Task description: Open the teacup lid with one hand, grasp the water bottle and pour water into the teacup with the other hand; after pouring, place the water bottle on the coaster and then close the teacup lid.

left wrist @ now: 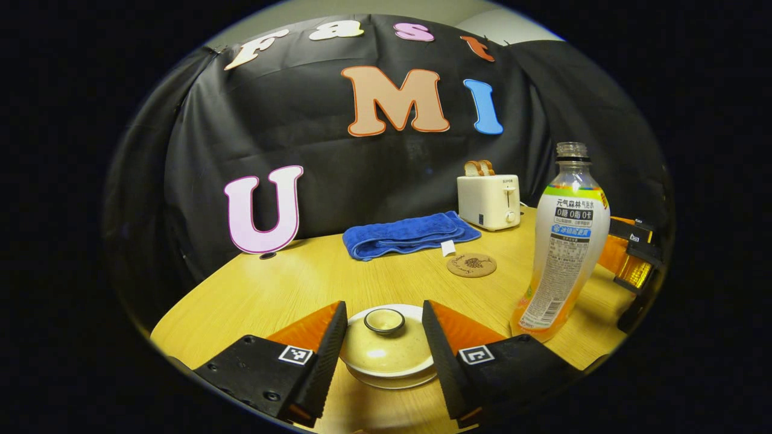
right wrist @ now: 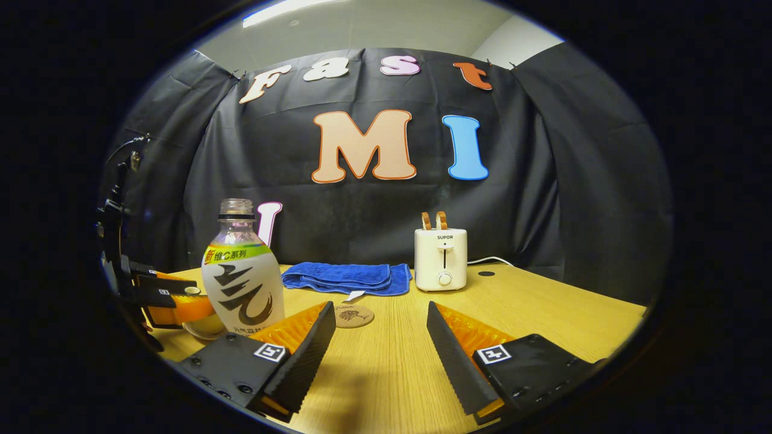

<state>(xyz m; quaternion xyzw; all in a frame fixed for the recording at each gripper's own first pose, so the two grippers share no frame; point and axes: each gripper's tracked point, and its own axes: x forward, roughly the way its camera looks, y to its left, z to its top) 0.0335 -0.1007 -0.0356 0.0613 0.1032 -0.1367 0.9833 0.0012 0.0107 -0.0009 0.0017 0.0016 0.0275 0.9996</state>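
A cream teacup with its lid (left wrist: pixel 386 346) on sits on a saucer at the near table edge. My left gripper (left wrist: pixel 385 305) is open, one finger on each side of the lid and close to its rim. To its right stands the upright water bottle (left wrist: pixel 564 253), white-labelled with a little orange liquid at the bottom. The round cork coaster (left wrist: pixel 471 265) lies behind, in front of the towel. My right gripper (right wrist: pixel 380 307) is open over bare table, with the bottle (right wrist: pixel 241 283) just left of its left finger. The coaster (right wrist: pixel 354 316) lies ahead. The left gripper (right wrist: pixel 160 295) and part of the teacup (right wrist: pixel 202 327) show at far left.
A folded blue towel (left wrist: pixel 410 235) and a white toaster (left wrist: pixel 488 202) holding toast stand at the back of the wooden table (left wrist: pixel 271 289). They appear as the towel (right wrist: pixel 347 277) and toaster (right wrist: pixel 441 259) in the right gripper view. The booth wall closes the back.
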